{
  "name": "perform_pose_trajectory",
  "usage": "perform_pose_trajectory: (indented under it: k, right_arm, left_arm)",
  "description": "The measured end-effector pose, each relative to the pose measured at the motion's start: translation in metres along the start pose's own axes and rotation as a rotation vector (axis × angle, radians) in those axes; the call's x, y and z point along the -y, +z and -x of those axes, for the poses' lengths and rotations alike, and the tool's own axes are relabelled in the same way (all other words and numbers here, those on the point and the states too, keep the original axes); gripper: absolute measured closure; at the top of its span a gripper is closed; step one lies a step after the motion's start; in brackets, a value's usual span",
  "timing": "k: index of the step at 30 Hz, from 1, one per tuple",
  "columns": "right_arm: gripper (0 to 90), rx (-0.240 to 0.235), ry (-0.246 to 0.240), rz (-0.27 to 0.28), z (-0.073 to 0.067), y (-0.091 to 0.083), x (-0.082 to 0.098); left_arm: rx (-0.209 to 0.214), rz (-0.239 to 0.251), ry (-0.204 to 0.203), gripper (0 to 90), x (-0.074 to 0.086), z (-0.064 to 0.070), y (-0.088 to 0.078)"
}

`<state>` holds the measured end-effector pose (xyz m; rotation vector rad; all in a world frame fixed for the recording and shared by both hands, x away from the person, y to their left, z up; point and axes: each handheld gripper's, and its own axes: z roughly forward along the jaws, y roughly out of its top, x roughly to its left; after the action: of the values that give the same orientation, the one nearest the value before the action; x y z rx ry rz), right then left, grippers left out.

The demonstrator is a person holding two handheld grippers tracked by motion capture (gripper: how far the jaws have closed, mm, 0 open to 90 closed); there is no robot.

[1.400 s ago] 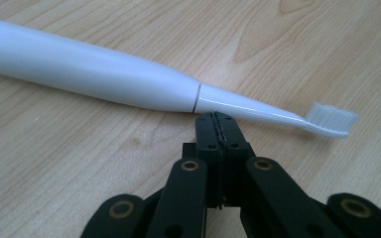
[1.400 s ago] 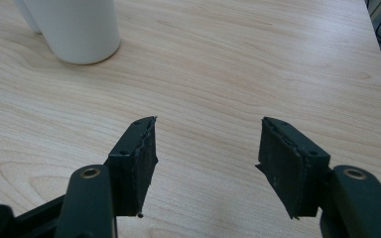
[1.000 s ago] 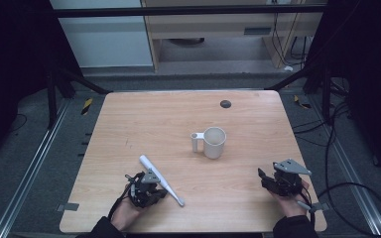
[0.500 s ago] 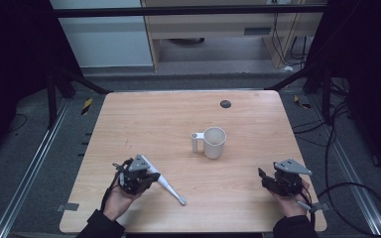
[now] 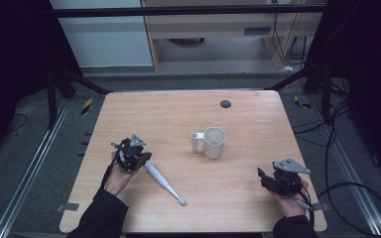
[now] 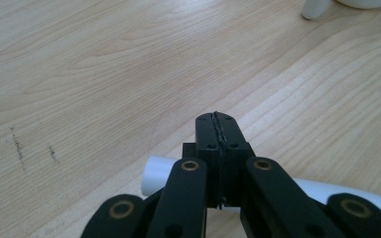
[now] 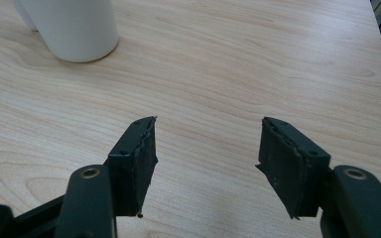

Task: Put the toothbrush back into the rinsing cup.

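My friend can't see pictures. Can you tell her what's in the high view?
A person's two hands hold black grippers over a wooden table. The left gripper sits above one end of a white stick-shaped tool, the right gripper is near the front corner, and a white mug stands between them.

Legible text, labels, brands, numbers, signs: none, whether on the light wooden table (image 5: 258,124) or anything standing on it.

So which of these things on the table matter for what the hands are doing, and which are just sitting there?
Likely in play:
- white handled stick, lying under the shut left tool
- white mug, upright mid-table
- right tool, open, holding nothing

Just there:
- dark round spot near the table's far edge
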<state>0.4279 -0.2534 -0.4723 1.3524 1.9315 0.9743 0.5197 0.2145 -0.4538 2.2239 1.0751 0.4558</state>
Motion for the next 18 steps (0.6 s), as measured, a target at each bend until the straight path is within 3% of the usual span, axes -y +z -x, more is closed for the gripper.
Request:
perform_pose_trajectory:
  k: [6,18]
  right_arm:
    - [39.6,-0.001,-0.005,-0.001,0.0,0.0,0.0]
    - [39.6,0.003,-0.002,-0.002,0.0,0.0,0.0]
  left_arm:
    - [0.004,-0.035,-0.009,88.8,0.003,-0.008,0.011]
    - [0.004,-0.064,0.004,88.8,0.007,-0.009,0.013]
